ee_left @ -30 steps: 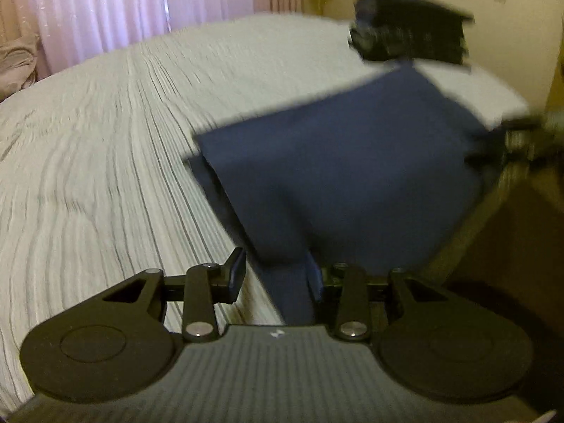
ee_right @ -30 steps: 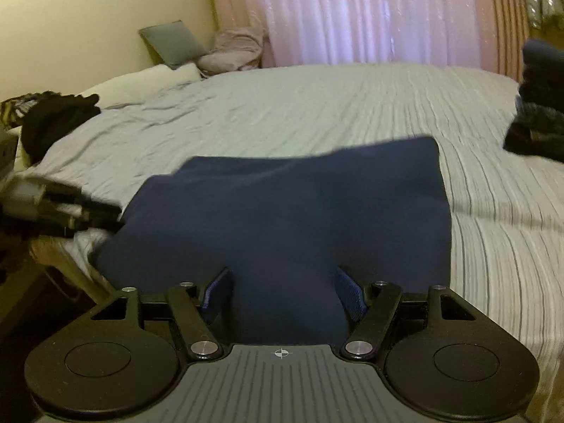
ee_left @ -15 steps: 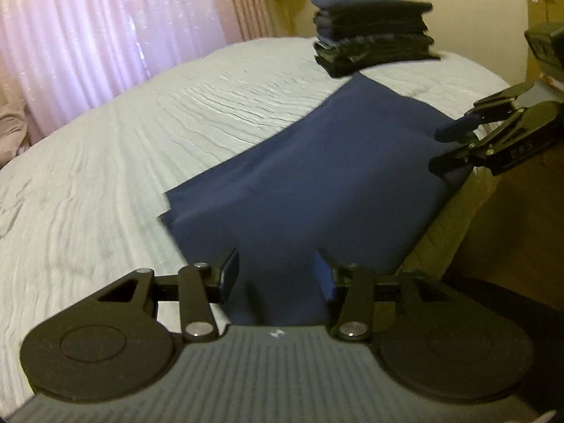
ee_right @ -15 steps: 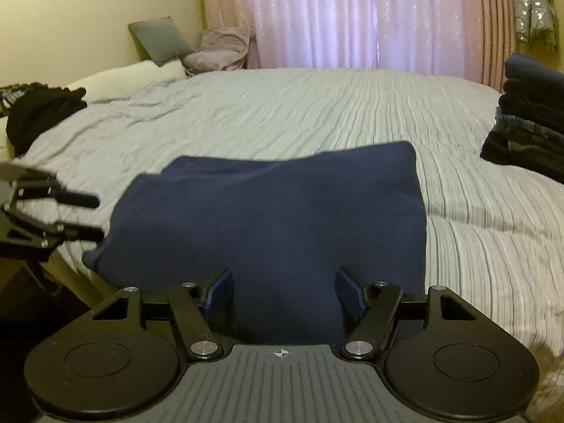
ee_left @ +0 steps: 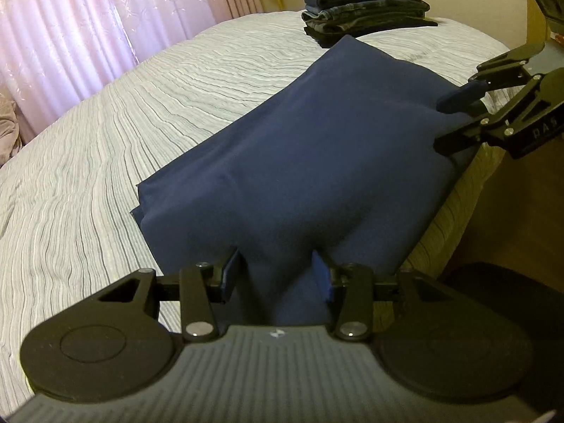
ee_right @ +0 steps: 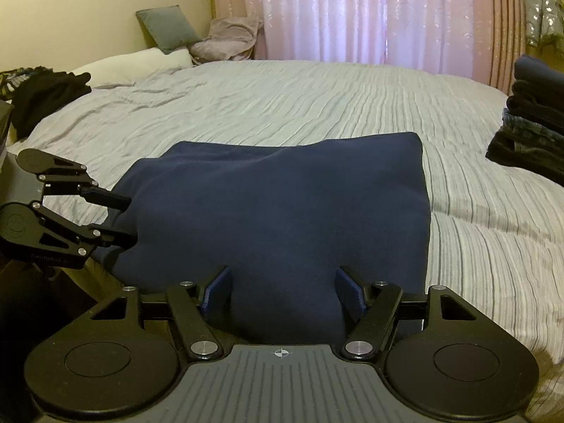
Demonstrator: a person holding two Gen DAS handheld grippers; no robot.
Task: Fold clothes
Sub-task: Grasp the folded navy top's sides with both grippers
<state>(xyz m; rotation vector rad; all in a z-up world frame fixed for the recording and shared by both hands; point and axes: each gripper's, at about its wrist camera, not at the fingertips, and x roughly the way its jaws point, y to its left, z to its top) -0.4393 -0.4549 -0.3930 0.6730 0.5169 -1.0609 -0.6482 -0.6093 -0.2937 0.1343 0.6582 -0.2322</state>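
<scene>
A folded navy garment point(ee_left: 317, 162) lay on the bed point(ee_left: 105, 148), at the bed's near edge, with its near hem hanging over that edge toward both grippers. The left gripper point(ee_left: 278, 275) had a hanging fold of the navy cloth between its jaws; the jaws stood part-way apart, and it could not be told whether the pads pressed the cloth. The right gripper point(ee_right: 283, 292) also had a bunch of the garment's near hem between its jaws, which stood wide; the cloth filled the gap and seemed to touch both blue pads, but a firm grip could not be confirmed. Each gripper showed in the other's view at a near corner of the garment. A stack of folded dark clothes point(ee_left: 366, 0) sat at the bed's far right corner, just beyond the garment. Near the bed's head lay a white pillow point(ee_right: 141, 67), a grey cushion point(ee_right: 165, 28) and a black heap of clothing point(ee_right: 49, 95). Pink curtains point(ee_right: 352, 10) hung behind the bed.
</scene>
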